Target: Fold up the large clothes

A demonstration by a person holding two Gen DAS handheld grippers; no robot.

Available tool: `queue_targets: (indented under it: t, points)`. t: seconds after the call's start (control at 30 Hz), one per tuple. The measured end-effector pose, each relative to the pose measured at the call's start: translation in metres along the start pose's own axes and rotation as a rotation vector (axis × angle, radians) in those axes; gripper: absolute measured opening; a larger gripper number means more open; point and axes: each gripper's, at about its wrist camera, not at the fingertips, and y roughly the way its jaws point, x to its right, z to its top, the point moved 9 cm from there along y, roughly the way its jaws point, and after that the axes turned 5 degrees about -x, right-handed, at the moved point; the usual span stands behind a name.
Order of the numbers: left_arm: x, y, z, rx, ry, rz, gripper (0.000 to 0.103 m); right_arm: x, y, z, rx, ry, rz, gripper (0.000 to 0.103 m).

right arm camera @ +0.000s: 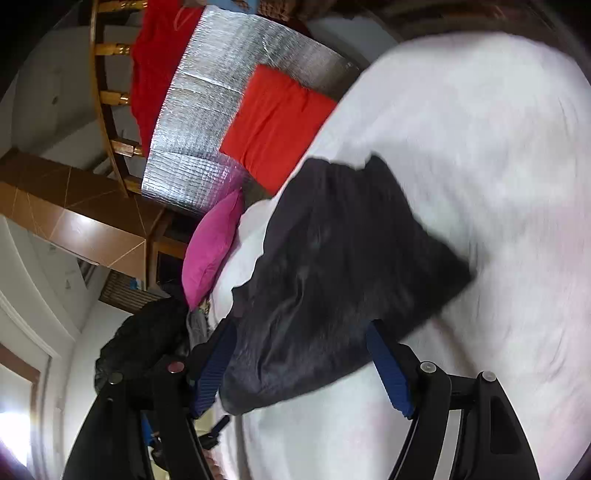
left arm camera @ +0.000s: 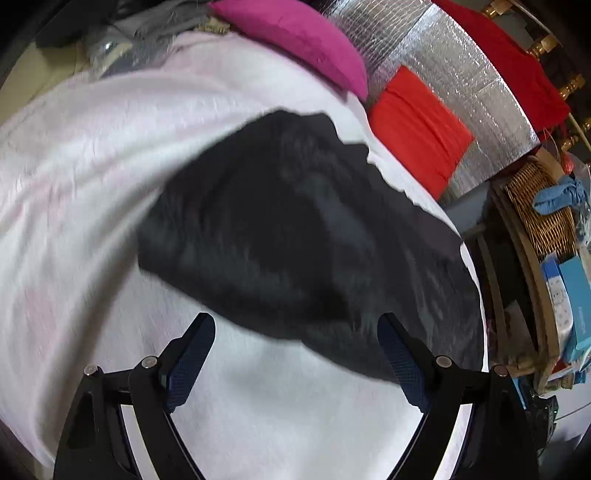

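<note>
Left wrist view shows the black garment (left arm camera: 295, 229) lying in a lump on the white bed (left arm camera: 92, 147), close to the bed's far edge and running toward its right side. It looks partly folded, I think, but it is blurry, so I cannot tell what kind of clothing it is.

To do this step well, each tong should pick a clear edge or corner of the cloth, not the thick middle, and grab only the top layer, not the sheet. Then both should lift together so the fold stays straight.

The left gripper (left arm camera: 295, 354) is wide apart and holds nothing; the cloth's near edge lies just past its tips. The right gripper (right arm camera: 301, 363) is also apart. The cloth's edge sits between its fingers (right arm camera: 216, 363), but nothing is pinched.

Past the bed are a pink pillow (left arm camera: 295, 33) and a red pillow (left arm camera: 417, 129).
</note>
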Motion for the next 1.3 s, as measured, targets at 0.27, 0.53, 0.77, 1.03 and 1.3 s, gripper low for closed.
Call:
queue_targets:
  t: [0.27, 0.53, 0.77, 1.03, 1.3]
  points:
    - [-0.01, 0.007, -0.006, 0.008, -0.122, -0.047, 0.09, 0.025, 0.03, -0.019, -0.036, 0.121, -0.059, 0.076]
    - [-0.025, 0.026, 0.01, 0.004, -0.246, -0.116, 0.09, 0.051, 0.038, -0.008, 0.01, 0.239, -0.079, 0.077]
    - [-0.033, 0.044, 0.026, 0.014, -0.331, -0.163, 0.09, 0.056, 0.062, 0.005, 0.021, 0.283, -0.063, 0.08]
    - [-0.035, 0.061, 0.037, 0.045, -0.388, -0.212, 0.079, 0.057, 0.084, 0.026, 0.068, 0.308, -0.034, 0.081]
    - [-0.026, 0.054, 0.042, 0.102, -0.305, -0.138, 0.032, 0.054, 0.084, 0.03, 0.118, 0.193, -0.13, 0.054]
